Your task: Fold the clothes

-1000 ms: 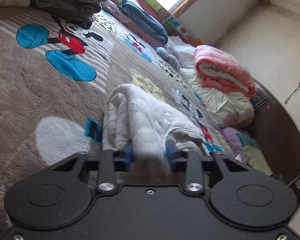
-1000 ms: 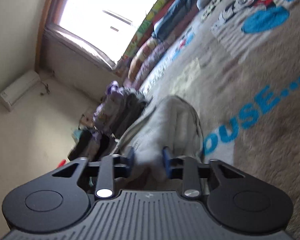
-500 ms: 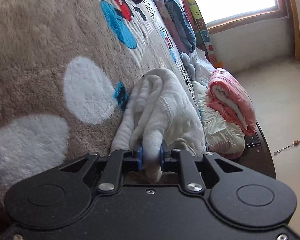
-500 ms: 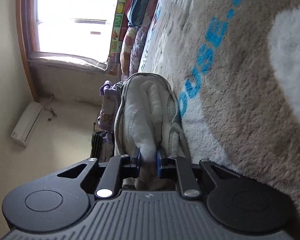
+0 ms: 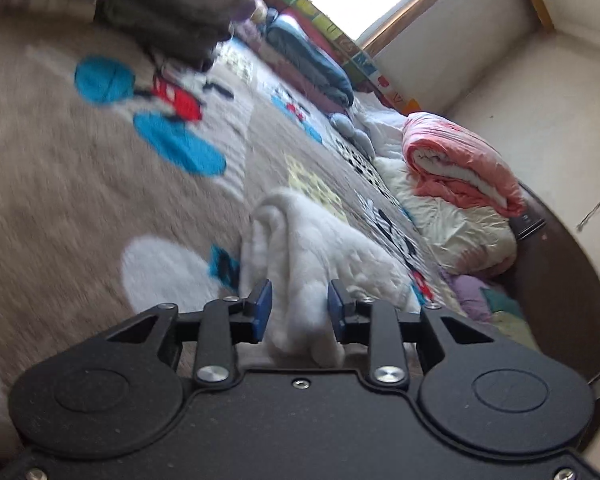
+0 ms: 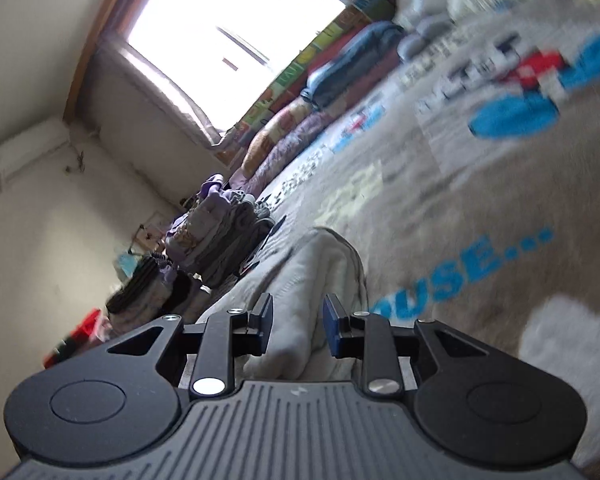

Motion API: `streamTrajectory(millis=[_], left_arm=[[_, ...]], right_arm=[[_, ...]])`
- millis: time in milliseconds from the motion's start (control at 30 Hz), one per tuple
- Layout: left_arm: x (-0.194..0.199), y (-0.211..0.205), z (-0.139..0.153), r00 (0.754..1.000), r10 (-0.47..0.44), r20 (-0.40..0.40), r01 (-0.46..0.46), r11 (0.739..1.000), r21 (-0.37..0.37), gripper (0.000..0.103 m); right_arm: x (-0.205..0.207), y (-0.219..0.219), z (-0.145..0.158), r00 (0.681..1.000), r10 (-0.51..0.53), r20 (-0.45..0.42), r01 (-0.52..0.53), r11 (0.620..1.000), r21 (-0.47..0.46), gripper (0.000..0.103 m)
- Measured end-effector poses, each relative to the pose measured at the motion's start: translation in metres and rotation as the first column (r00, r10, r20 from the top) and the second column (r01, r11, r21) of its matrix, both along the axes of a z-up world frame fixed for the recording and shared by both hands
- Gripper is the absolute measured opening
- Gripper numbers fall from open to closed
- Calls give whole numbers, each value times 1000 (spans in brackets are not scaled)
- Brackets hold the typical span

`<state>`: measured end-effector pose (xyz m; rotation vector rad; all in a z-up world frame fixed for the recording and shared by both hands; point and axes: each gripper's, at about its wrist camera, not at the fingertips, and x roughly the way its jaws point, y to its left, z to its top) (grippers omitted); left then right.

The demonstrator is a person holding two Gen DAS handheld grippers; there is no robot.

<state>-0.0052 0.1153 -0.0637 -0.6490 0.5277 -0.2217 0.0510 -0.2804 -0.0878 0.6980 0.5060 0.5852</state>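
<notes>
A folded white fleecy garment lies on the brown cartoon blanket. My left gripper is open, and its blue pads stand on either side of the garment's near end. In the right wrist view the same garment looks grey-white and runs away from the camera. My right gripper is open too, with a fold of the cloth lying between its spread fingers. Both views are motion-blurred.
A stack of dark folded clothes sits at the blanket's far side. A rolled pink and white duvet and blue bedding line the edge below the window. Another pile of folded clothes stands past the garment.
Half a second ago both grippers were shut on the white garment. Both have since opened, and the garment now rests on the blanket between their fingers. Both cameras have swung round.
</notes>
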Motion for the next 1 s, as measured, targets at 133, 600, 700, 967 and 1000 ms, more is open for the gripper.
streamTrajectory(millis=[133,600,700,967,1000], left_arm=[[18,-13,14,994,-48,95,31,984,175,28],[96,-57,-15,956,-285,69,231,878,419,28],[91,-61,-20,958,-279,64,226,874,431,28],[93,-75,-36,964,-256,71,182,831,526,30],[93,-74,-36,964,-255,73,181,834,522,31]], right_arm=[[8,10,23,987,53,155,-31,990,-139,30],[54,45,3,973,196,119,-153,942,-300,28],[56,50,-5,976,200,84,-165,935,-314,28],[52,52,-19,981,173,86,-142,946,-290,25],[52,52,-18,981,174,86,-142,947,-289,25]])
